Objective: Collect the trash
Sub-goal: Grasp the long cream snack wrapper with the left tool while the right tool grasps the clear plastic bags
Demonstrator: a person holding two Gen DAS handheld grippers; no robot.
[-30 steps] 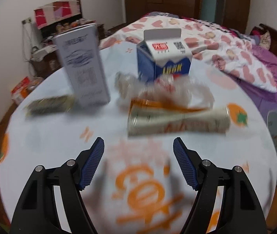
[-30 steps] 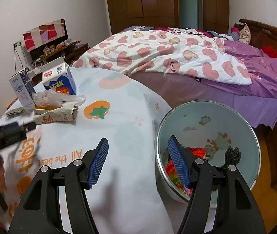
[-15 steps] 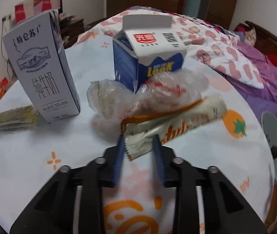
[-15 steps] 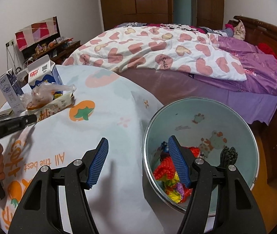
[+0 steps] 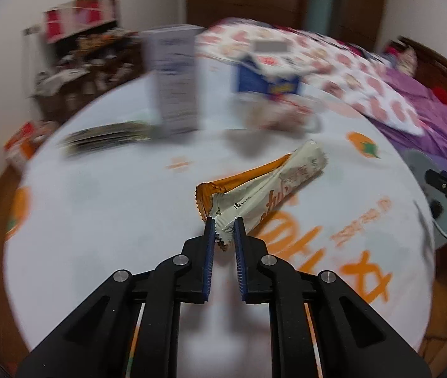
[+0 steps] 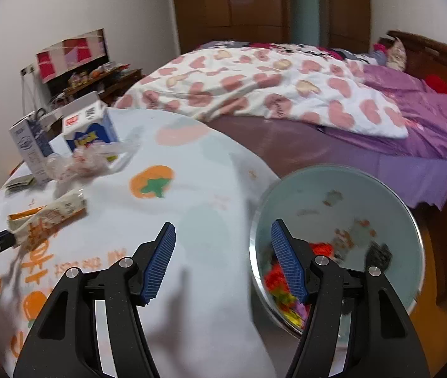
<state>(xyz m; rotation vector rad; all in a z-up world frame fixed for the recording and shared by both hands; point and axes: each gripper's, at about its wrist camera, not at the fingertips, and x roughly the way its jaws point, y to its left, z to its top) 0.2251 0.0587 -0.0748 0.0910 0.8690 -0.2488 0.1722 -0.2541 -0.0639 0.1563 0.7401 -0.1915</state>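
My left gripper (image 5: pixel 224 224) is shut on the near end of a crumpled cream and orange snack wrapper (image 5: pixel 267 186), which hangs just above the round table. In the right wrist view the same wrapper (image 6: pixel 47 217) shows at the left, with the left gripper (image 6: pixel 3 239) pinching its end. My right gripper (image 6: pixel 222 239) stands open with nothing between its fingers, over the table's edge beside the pale blue trash bin (image 6: pixel 343 195), which holds colourful scraps. A crumpled clear bag (image 6: pixel 88 160), a blue milk carton (image 6: pixel 89 129), a tall white carton (image 6: pixel 30 145) and a flat dark packet (image 5: pixel 107 137) remain on the table.
The round table (image 6: pixel 192 220) has a white cloth with orange prints. A bed with a heart quilt (image 6: pixel 255 88) and purple sheet lies behind it. A cluttered shelf (image 6: pixel 75 75) stands against the far left wall. The bin sits on the floor at the table's right edge.
My left gripper moved in, closed on the wrapper's end and pulled it back away from the cartons and the clear bag. The right gripper stayed open above the bin's rim.
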